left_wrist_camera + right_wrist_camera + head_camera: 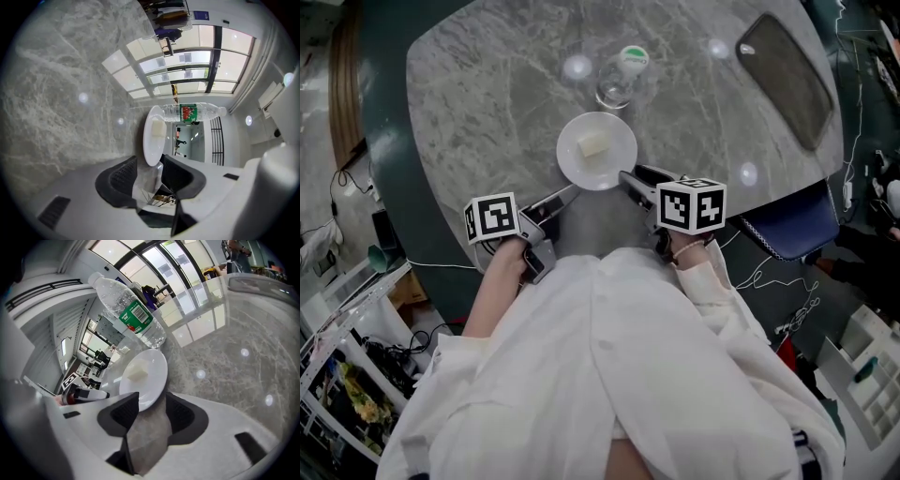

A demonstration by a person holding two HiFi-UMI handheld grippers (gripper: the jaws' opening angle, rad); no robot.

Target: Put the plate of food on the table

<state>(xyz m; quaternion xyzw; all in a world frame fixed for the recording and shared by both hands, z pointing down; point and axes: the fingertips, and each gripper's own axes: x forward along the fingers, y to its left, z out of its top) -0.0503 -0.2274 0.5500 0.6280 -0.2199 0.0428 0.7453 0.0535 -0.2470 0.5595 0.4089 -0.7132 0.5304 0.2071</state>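
Note:
A white plate [596,150] with a pale block of food [593,145] rests on the grey marble table [487,103], near its front edge. Just behind the plate stands a clear water bottle [622,73] with a green label. My left gripper [570,193] is at the plate's front left, my right gripper [628,178] at its front right. In the left gripper view the jaws [152,171] stand open, with the plate [152,138] rim just ahead between their tips. The right gripper [152,411] is open too, and the plate [146,373] edge reaches in between its jaws without being pressed.
A dark rectangular tray [787,80] lies at the table's far right. A blue chair [787,227] stands by the table's right front edge. Cables and boxes clutter the floor on both sides. The person's white garment fills the lower head view.

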